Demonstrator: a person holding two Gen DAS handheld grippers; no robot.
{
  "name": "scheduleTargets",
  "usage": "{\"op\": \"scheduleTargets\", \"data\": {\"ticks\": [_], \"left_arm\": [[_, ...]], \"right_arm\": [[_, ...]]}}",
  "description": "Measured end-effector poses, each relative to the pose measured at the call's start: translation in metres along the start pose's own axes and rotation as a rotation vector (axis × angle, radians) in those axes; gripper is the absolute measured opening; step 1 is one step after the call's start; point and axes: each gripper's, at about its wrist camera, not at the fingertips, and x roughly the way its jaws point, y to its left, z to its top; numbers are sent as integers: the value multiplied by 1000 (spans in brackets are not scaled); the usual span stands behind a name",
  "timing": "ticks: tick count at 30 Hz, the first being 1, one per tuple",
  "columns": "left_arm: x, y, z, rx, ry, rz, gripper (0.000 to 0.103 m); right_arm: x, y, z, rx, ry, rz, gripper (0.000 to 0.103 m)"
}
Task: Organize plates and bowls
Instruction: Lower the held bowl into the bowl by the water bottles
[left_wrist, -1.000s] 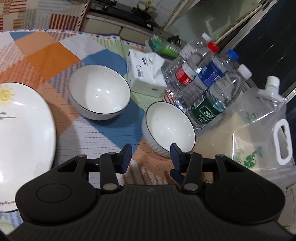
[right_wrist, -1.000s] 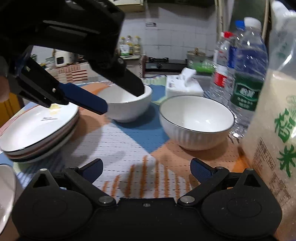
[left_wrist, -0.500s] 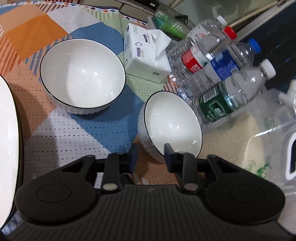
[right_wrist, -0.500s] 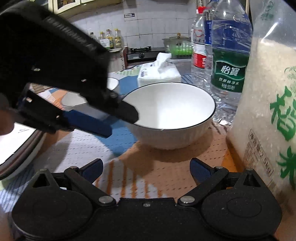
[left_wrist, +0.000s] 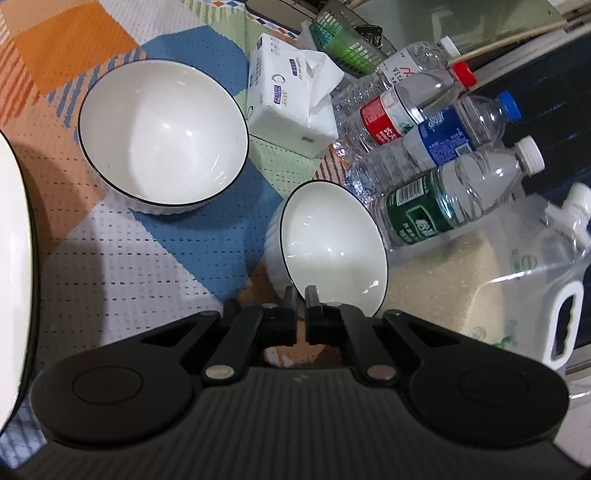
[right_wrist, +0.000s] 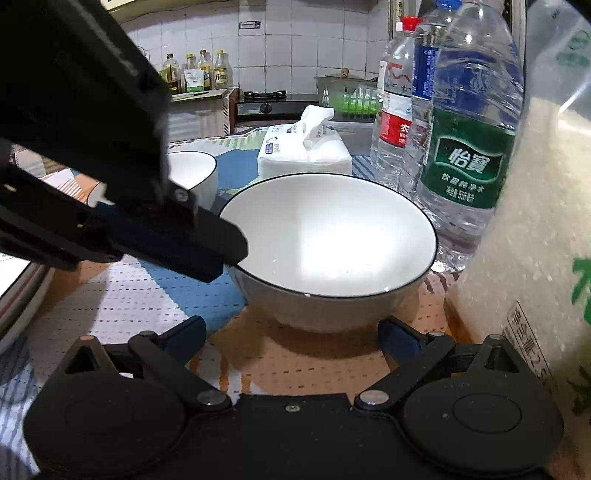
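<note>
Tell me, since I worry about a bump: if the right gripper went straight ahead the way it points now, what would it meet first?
Most likely the near bowl, directly ahead of the open right gripper; its outer wall sits between the fingers' line. The left gripper already pinches that bowl's rim. Depth is uncertain, but nothing else lies nearer.

Worktop, covered by a patchwork cloth of orange, blue, green and white. On it: far bowl; near bowl, close beside the bottles and possibly tipped; stack of plates at the left edge; tissue pack; three water bottles standing together; bag of rice at right.
</note>
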Motion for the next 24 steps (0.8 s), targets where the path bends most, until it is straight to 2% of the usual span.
{"op": "scheduleTargets", "data": {"ticks": [3,6,8,11,19,21,24], "left_arm": [[-4,-6,0,37,-13,42,0],[-2,-6,4,26,-16,45,0],[-1,-7,7,36,-44,62,0],[5,-13,12,90,-93,131,4],[13,-7,23,108,-85,114,6],[12,-6,22,104,-78,111,6],[10,-7,20,107,-79,110,6]], "right_arm": [[4,-1,3,-9,8,0,100],[7,-1,6,-17,9,7,101],[12,-2,10,-21,10,11,101],[15,-2,12,-16,10,7,101],[21,-4,16,-33,9,34,102],[20,-7,16,-28,0,39,98],[19,-12,16,-20,-8,66,97]]}}
